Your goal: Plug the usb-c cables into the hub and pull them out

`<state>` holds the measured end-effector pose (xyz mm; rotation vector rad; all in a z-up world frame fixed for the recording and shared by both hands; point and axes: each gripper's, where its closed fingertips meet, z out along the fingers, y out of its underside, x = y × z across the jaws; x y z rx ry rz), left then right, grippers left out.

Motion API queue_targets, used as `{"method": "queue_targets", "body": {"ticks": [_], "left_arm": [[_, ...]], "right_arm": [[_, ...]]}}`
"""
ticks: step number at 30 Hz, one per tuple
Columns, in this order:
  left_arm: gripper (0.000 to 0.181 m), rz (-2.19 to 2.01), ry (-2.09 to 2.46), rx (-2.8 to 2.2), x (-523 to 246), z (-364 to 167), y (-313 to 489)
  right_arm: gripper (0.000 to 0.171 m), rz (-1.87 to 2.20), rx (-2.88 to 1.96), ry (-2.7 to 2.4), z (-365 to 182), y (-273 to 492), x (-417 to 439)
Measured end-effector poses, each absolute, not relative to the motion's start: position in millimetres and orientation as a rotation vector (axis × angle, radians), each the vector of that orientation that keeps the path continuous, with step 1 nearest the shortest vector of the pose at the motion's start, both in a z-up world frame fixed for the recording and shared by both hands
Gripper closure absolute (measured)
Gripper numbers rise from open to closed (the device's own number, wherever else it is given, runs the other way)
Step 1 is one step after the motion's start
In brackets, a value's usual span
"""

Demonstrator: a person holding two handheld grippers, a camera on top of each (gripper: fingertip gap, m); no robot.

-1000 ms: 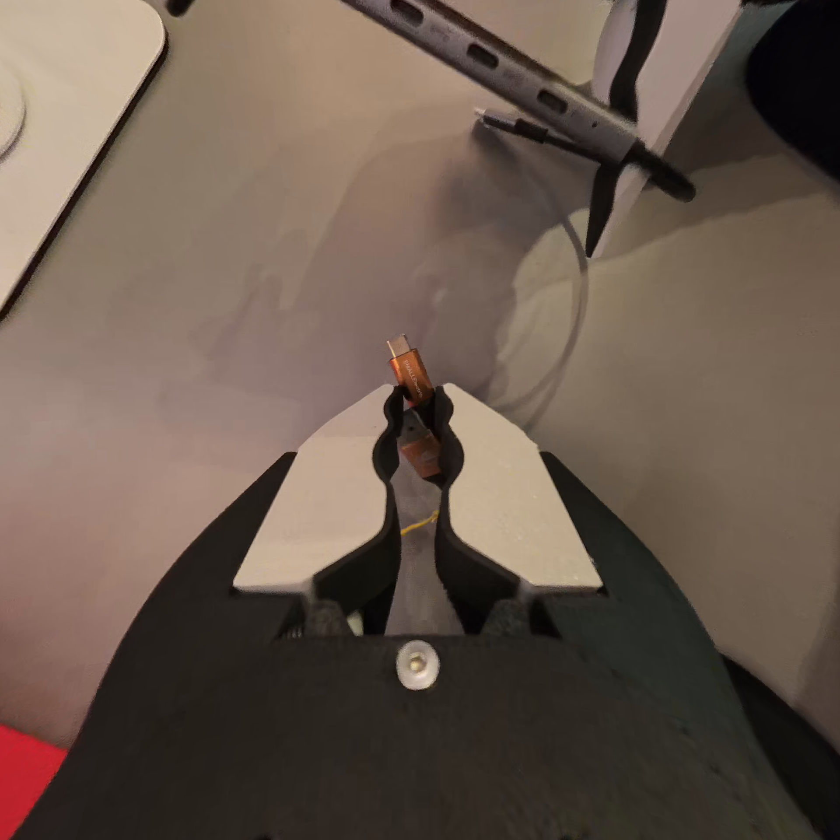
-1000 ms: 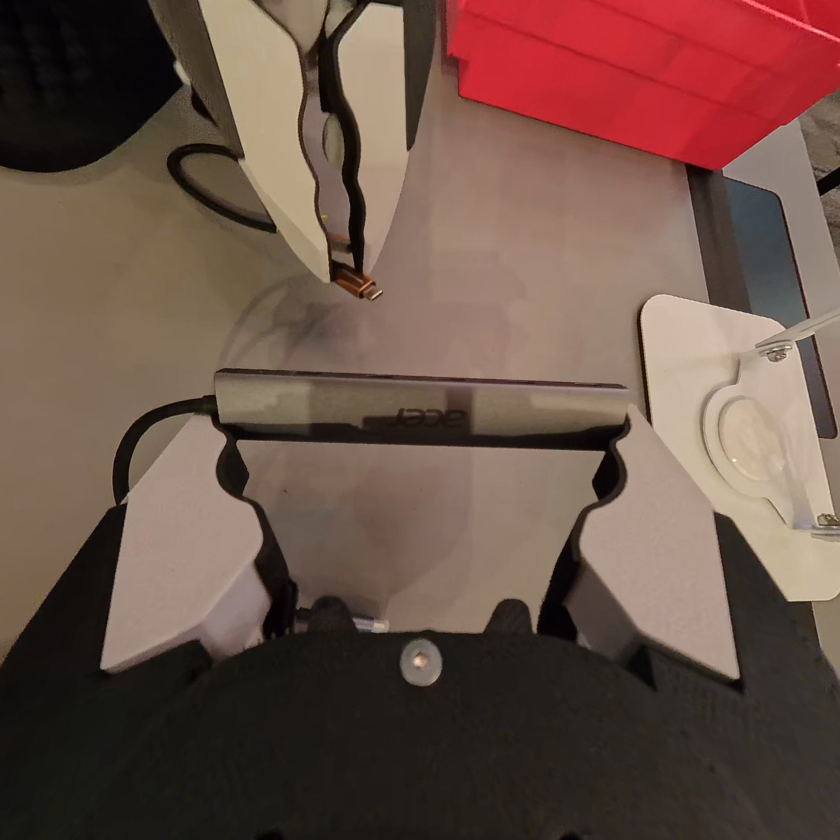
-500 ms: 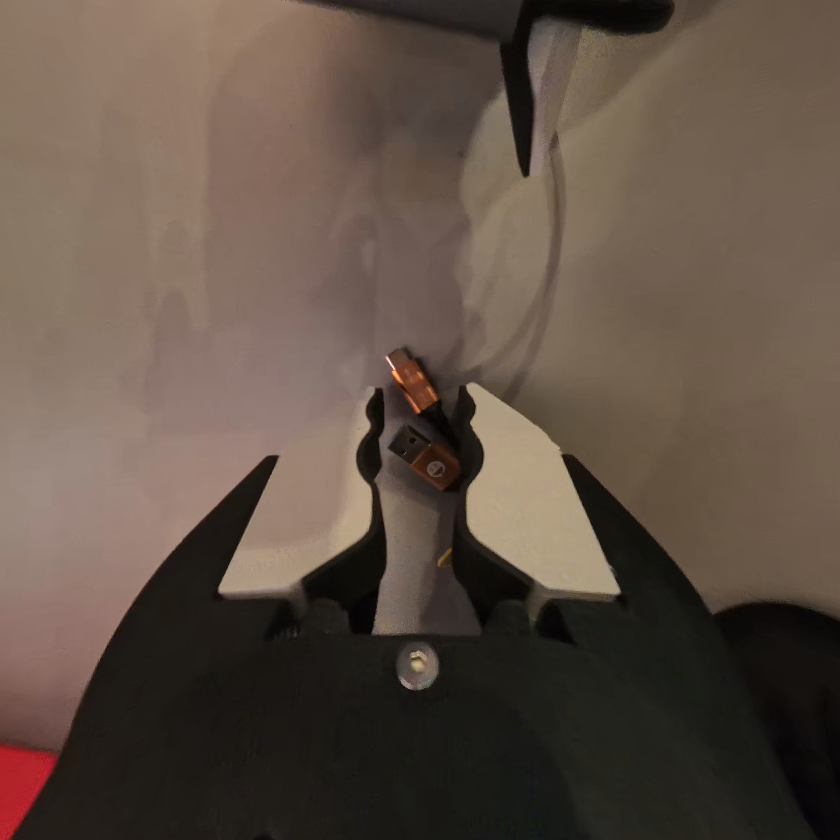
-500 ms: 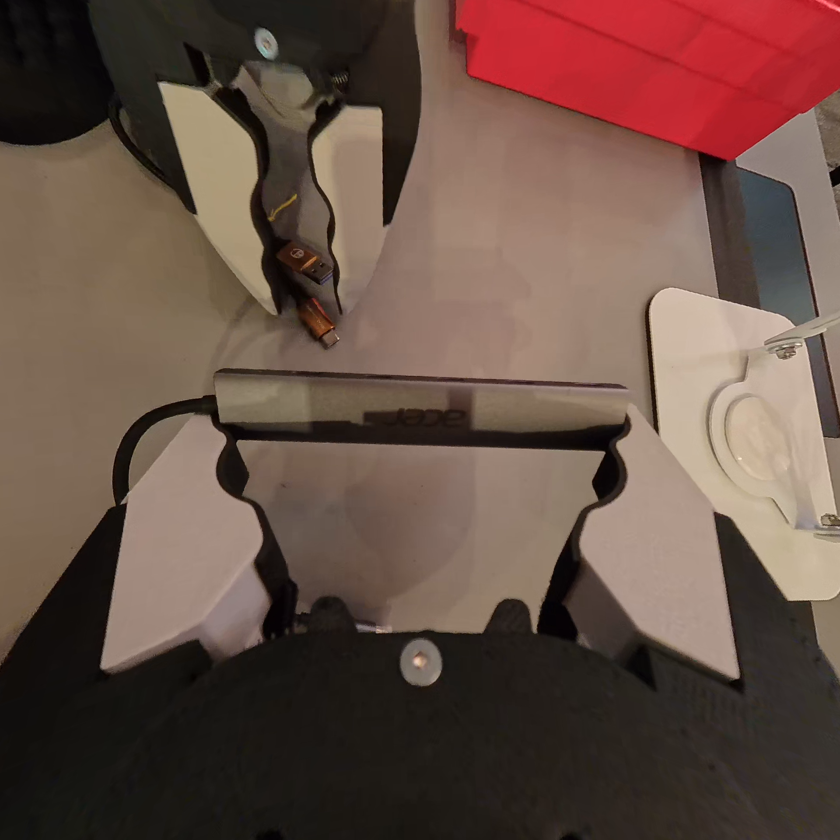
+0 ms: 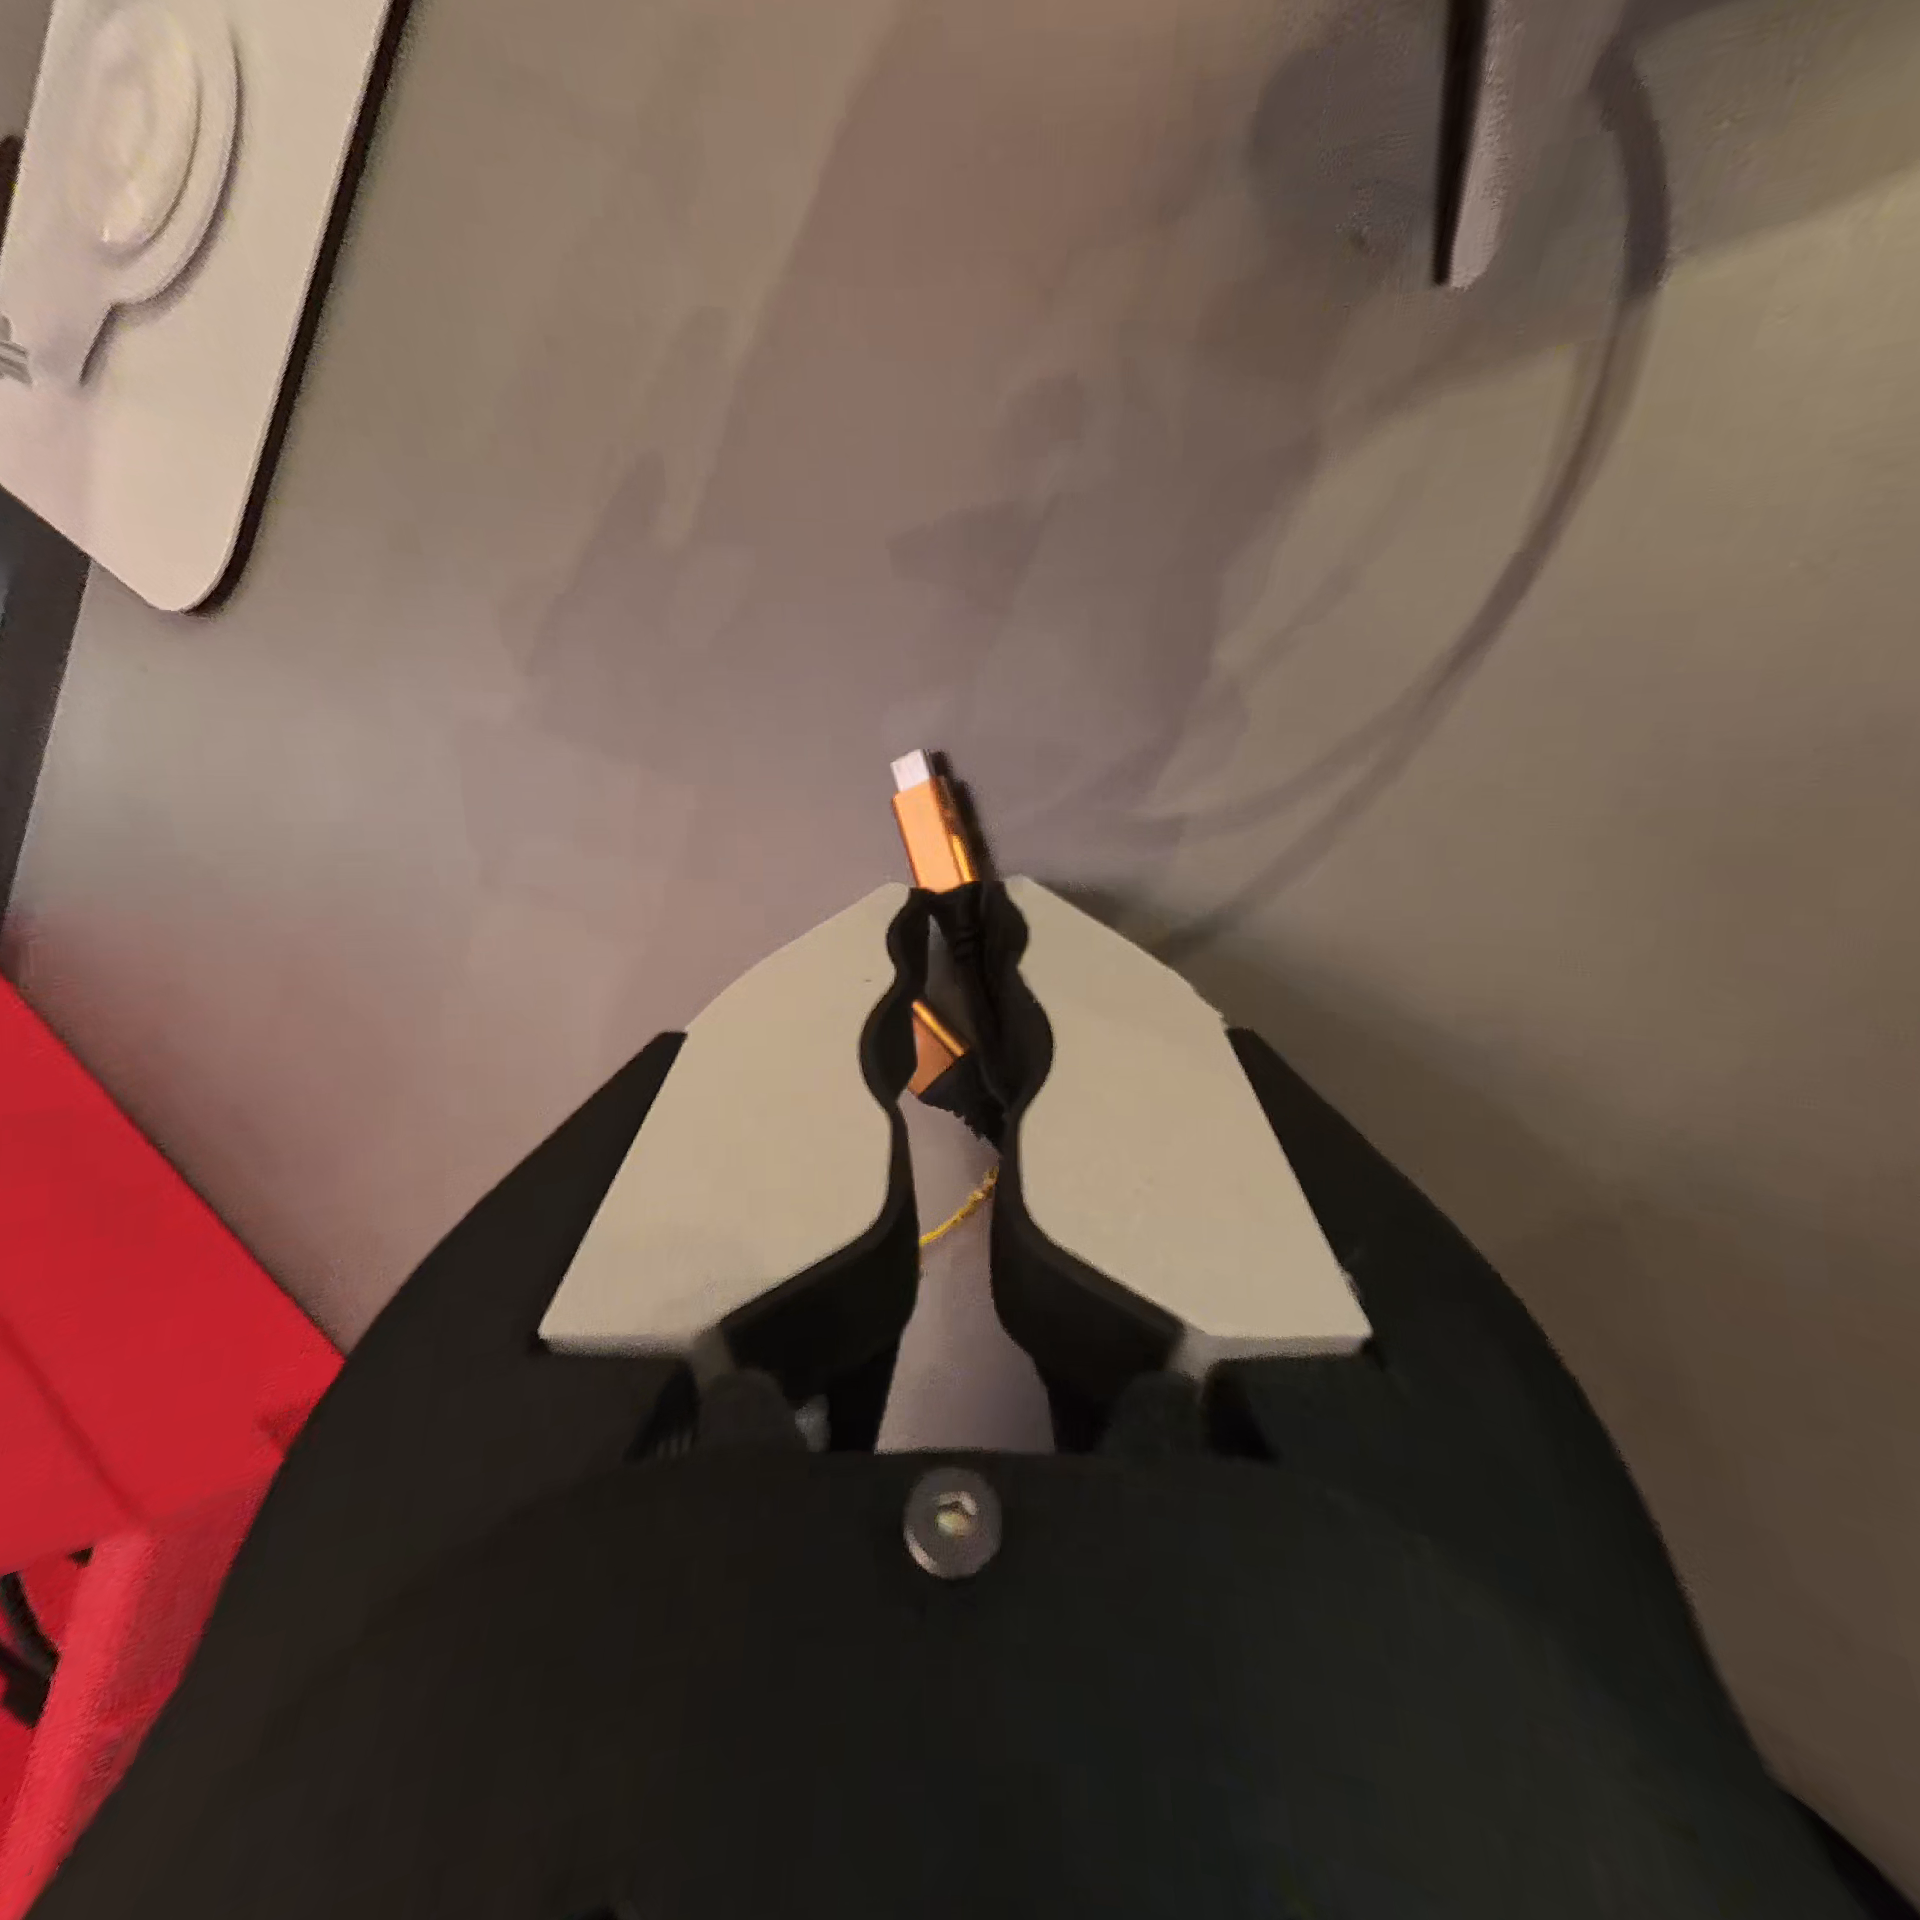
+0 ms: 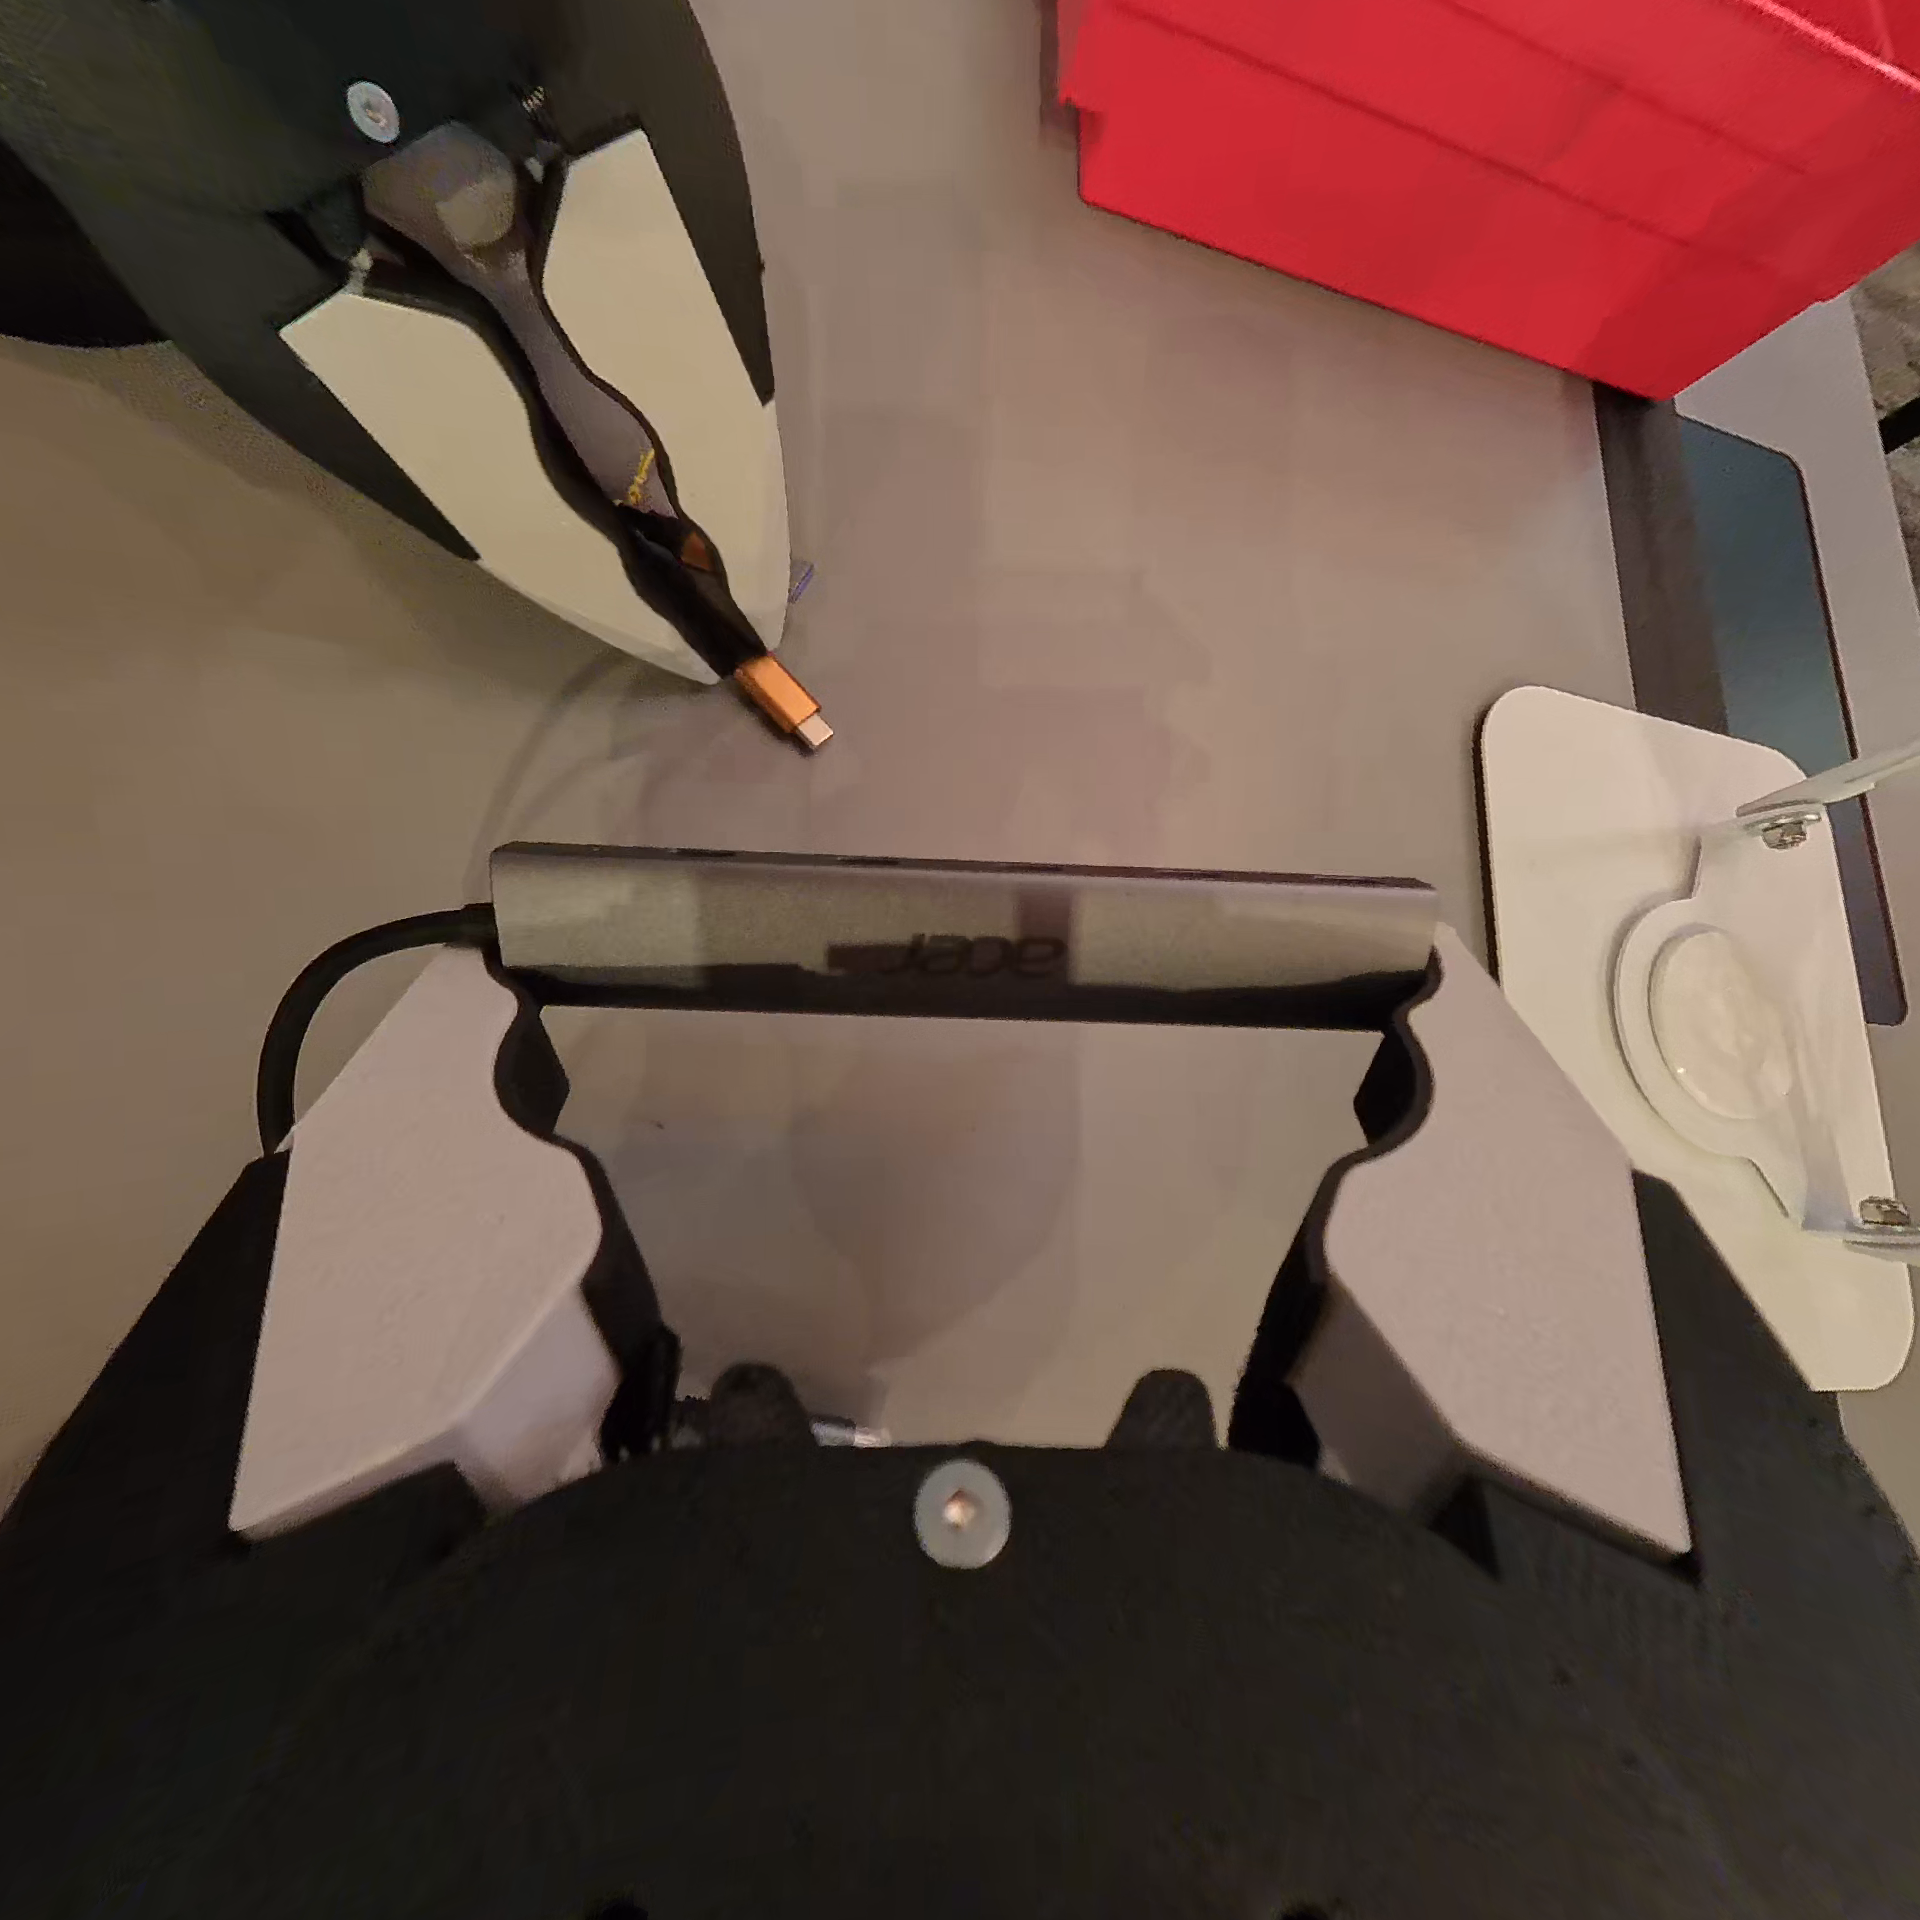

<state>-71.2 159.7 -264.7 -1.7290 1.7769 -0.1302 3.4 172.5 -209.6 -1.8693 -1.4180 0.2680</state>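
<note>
**Left tongs grip the cable, right tongs hold the hub**

The left tongs [image 5: 954, 896] are drawn narrow, their tips pinched on the black cable [image 5: 968, 971] just behind its orange plug [image 5: 933, 831]. The plug sticks out past the tips with its silver end forward, raised a little off the grey table [image 5: 623, 520]. A second orange plug [image 5: 935, 1055] of the same cable sits farther back in the wavy gap between the fingers, and a thin yellow thread [image 5: 961, 1210] shows below it.

The right tongs [image 6: 966, 971] are spread wide, and their two tips press on the short ends of the long grey hub [image 6: 935, 920], which lies crosswise between them. A black cord [image 6: 312, 997] leaves the hub's left end and curves back past the left finger.

Seen from the right wrist, the left tongs [image 6: 743, 655] come down from the upper left, and the orange plug [image 6: 784, 704] points at the far long side of the hub, near it but not touching. The ports on that side are hardly visible from here.

Farther out, a red box [image 6: 1455, 177] stands at the far right of the table. A white plate [image 6: 1558, 831] with a clear round fitting [image 6: 1725, 1029] screwed to it lies just right of the hub. A pale cable [image 5: 1538, 582] curves over the table beyond the left tongs.
</note>
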Motion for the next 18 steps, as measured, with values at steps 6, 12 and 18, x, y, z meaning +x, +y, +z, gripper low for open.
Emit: {"method": "queue_targets", "body": {"ticks": [6, 12, 18], "left_arm": [[0.171, -0.363, 1.655, -1.871, -72.4, -267.1, 160.6], [0.170, -0.511, 1.618, -1.959, -70.9, -268.2, 159.6], [0.170, -0.558, 1.654, -1.958, -62.5, -268.4, 156.3]], "right_arm": [[0.018, 0.268, -1.855, -1.423, -205.9, 170.7, 0.3], [0.018, 0.291, -1.849, -1.427, -205.9, 168.7, -3.6], [0.018, 0.296, -1.848, -1.426, -206.1, 168.8, -3.8]]}}
